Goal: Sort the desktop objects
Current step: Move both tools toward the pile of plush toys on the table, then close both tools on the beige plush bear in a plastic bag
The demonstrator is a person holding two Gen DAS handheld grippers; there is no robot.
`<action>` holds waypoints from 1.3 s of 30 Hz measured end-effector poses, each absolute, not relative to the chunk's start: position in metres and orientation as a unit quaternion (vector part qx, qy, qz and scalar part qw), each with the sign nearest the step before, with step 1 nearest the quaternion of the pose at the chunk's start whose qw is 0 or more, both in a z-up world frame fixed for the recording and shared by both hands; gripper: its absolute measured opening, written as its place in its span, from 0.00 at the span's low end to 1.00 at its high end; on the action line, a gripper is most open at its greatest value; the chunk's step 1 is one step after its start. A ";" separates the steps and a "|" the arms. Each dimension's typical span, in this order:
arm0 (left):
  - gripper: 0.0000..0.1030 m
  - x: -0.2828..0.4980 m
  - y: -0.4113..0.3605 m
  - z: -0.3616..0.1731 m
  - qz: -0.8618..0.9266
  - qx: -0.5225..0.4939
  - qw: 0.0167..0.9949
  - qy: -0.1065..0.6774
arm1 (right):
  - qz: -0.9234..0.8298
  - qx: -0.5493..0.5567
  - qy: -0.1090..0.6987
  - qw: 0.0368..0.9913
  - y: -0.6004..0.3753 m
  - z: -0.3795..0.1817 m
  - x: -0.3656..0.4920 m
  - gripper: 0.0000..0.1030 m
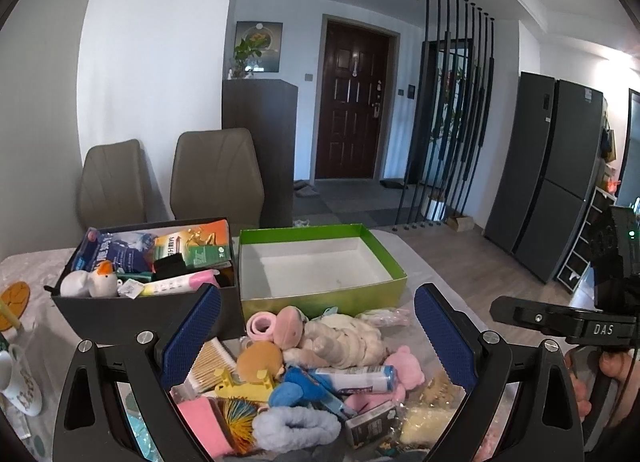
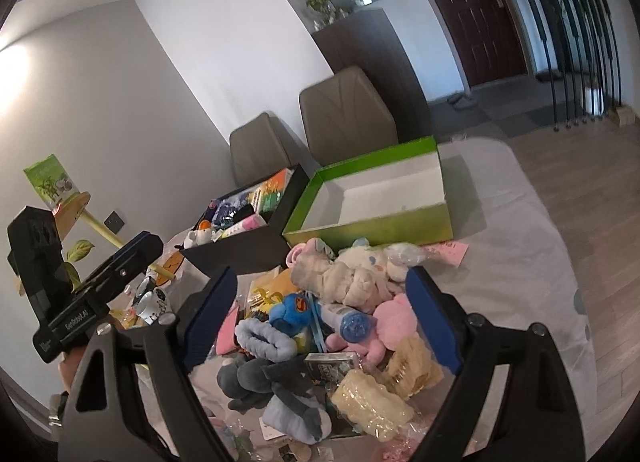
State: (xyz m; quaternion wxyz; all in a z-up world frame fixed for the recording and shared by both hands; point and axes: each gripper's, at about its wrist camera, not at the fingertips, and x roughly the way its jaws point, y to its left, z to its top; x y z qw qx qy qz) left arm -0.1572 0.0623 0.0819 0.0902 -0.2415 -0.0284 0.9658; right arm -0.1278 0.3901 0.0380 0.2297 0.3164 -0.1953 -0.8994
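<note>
On the table (image 2: 520, 262) stand two boxes side by side: a green box (image 1: 320, 298) with a bare white floor, and a black box (image 1: 120, 314) crammed with packets, a tube and a toy duck (image 1: 102, 280). Before them lies a heap of toys (image 1: 320, 366). Above the heap, left gripper (image 1: 318, 338) and right gripper (image 2: 322, 312) both hang wide apart, holding nothing.

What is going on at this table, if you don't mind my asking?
A person is sorting a heap of plush toys and small bits into boxes, with a claw in each hand. Both the left claw and the right claw hang open over the heap, holding nothing. The black box is already full of things; the green box is empty.
</note>
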 end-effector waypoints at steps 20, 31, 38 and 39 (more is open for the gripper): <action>0.86 -0.234 0.071 0.019 0.933 -0.344 0.101 -0.029 | -0.843 0.431 -0.206 0.246 0.370 -0.019 -0.221 0.84; 0.85 -0.257 0.085 -0.012 0.916 -0.385 0.109 -0.012 | -0.797 0.513 -0.183 0.262 0.355 -0.047 -0.273 0.83; 0.83 -0.266 0.095 -0.034 0.905 -0.409 0.119 -0.001 | -0.776 0.538 -0.199 0.263 0.358 -0.070 -0.282 0.82; 0.81 -0.267 0.096 -0.036 0.903 -0.412 0.122 -0.001 | -0.774 0.541 -0.199 0.262 0.357 -0.072 -0.284 0.82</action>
